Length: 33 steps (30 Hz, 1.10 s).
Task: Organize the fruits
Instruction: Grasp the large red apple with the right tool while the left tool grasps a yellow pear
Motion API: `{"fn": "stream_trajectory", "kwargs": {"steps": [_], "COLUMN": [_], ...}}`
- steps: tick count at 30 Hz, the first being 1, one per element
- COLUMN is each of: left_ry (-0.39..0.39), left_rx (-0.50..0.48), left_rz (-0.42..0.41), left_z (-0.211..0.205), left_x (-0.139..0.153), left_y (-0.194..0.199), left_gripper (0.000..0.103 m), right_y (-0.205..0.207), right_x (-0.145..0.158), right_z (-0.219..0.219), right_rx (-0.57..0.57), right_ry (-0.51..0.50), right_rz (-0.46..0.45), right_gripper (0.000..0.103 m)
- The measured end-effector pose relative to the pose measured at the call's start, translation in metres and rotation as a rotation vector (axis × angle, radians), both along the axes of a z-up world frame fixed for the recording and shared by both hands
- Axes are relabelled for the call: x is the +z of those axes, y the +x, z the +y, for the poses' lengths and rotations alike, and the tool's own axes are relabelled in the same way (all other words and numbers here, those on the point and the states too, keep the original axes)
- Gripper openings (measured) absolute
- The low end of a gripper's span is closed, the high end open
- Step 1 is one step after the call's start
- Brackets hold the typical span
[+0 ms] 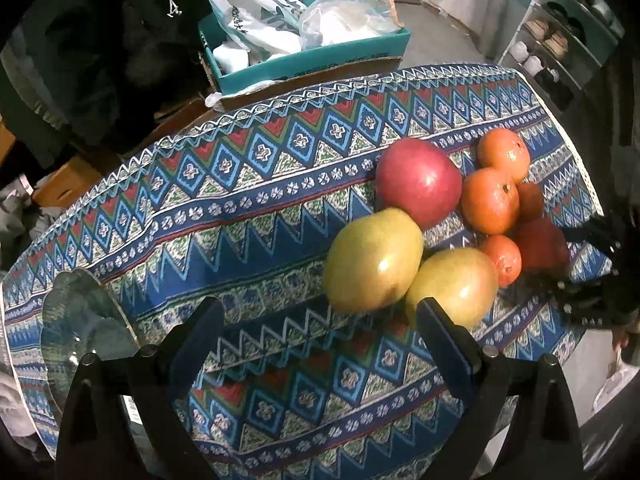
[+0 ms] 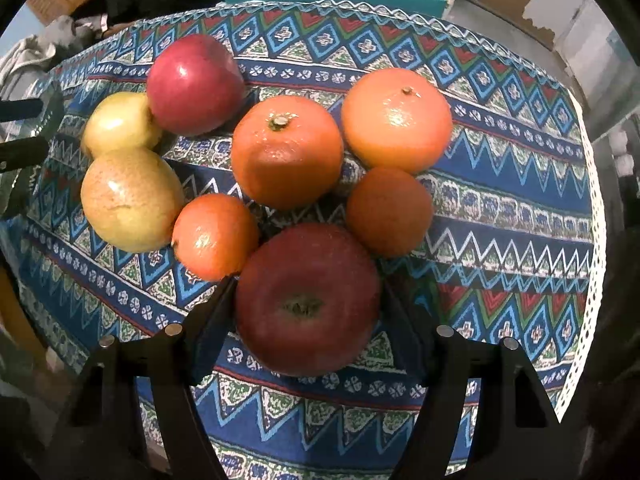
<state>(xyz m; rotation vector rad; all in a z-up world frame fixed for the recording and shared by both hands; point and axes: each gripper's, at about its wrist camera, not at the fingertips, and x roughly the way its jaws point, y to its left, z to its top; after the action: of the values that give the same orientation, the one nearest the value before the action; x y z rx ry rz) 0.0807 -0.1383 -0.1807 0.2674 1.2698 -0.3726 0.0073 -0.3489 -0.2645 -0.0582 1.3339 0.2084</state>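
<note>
Fruit lies grouped on the patterned tablecloth (image 2: 500, 184). My right gripper (image 2: 308, 284) points down over a large dark red apple (image 2: 308, 300), one finger pressed to each side of it. Around it lie several oranges (image 2: 286, 152), a second red apple (image 2: 194, 84) and two yellow pears (image 2: 130, 200). My left gripper (image 1: 320, 308) hangs open over bare cloth with nothing between its fingers. Its right fingertip (image 1: 430, 312) overlaps the nearer pear (image 1: 456, 284). A clear glass plate (image 1: 80, 320) sits at the left.
Beyond the far table edge stands a teal box (image 1: 312, 60) holding white bags. A shoe rack (image 1: 560, 48) is at the back right. The cloth's white trim (image 2: 592, 240) marks the table's right edge, close to the fruit.
</note>
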Motion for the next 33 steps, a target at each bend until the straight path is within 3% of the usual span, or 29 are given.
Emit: {"fn": "stream_trajectory", "kwargs": {"steps": [14, 27, 33], "left_ry": [-0.016, -0.005, -0.056], "left_rx": [0.051, 0.033, 0.045], "left_rz": [0.062, 0.137, 0.186], "left_z": [-0.030, -0.046, -0.038], "left_x": [-0.028, -0.060, -0.073], "left_y": [0.031, 0.044, 0.046], "left_gripper": [0.098, 0.098, 0.096], "right_y": [-0.046, -0.055, -0.052], "right_x": [0.028, 0.037, 0.035], "right_z": [-0.062, -0.071, -0.071], "right_rx": [-0.159, -0.195, -0.197], "right_ry": [0.045, 0.067, 0.066], "right_rz": [-0.072, -0.093, -0.092], "right_gripper": [0.072, 0.072, 0.072]}}
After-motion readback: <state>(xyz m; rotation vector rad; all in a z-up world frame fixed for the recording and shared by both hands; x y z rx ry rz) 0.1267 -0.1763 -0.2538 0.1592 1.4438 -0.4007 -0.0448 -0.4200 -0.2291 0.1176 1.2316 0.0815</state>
